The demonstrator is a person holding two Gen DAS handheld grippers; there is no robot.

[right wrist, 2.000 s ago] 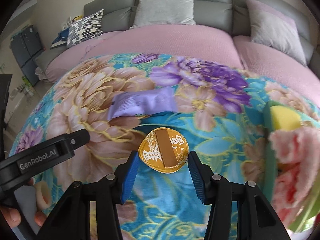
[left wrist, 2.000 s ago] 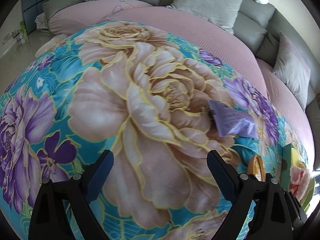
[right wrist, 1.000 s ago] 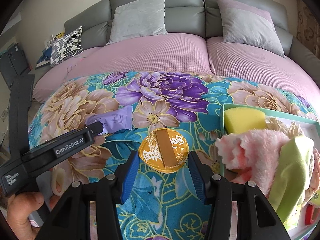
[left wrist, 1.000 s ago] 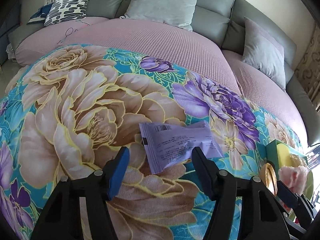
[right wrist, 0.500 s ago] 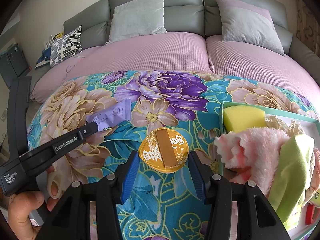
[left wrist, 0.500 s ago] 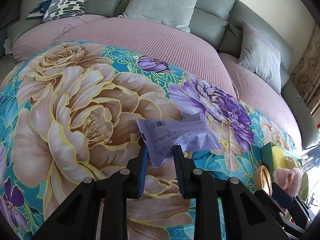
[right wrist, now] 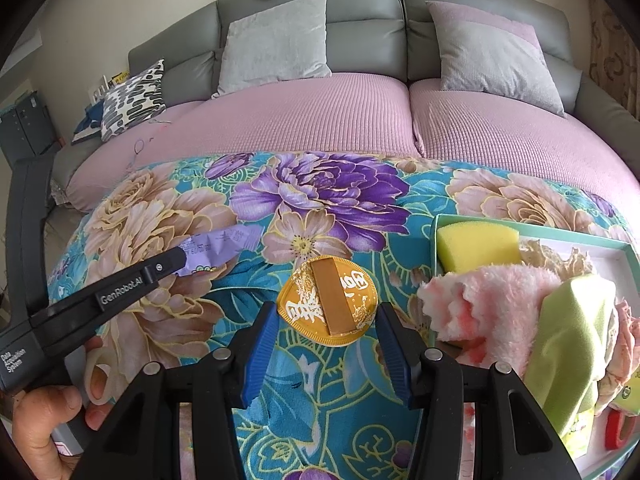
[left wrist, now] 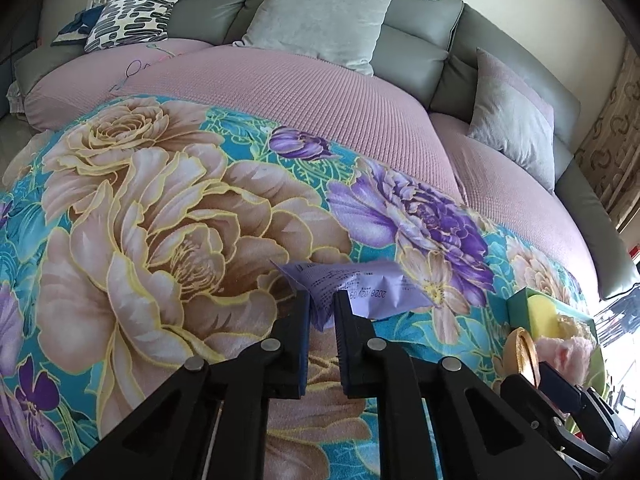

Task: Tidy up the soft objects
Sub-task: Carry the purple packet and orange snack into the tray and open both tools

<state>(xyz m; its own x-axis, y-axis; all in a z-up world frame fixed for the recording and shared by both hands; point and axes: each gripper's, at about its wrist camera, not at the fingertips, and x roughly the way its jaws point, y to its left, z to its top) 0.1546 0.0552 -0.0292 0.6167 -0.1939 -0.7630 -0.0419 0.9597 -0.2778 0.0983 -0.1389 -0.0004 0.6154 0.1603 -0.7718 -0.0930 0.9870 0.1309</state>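
Left gripper (left wrist: 321,312) pinching purple packet (left wrist: 360,290), floral blanket (left wrist: 160,220)

Both wrist views close, angled down; share floral blanket (left wrist: 160,220).

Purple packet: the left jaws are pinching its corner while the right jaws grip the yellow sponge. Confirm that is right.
Not quite. The left gripper does pinch the purple packet, but the right gripper holds the gold disc, as the right wrist view shows. The yellow sponge sits in the teal box.

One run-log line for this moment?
left gripper: shut on purple packet | right gripper: holding gold disc | box: part-filled
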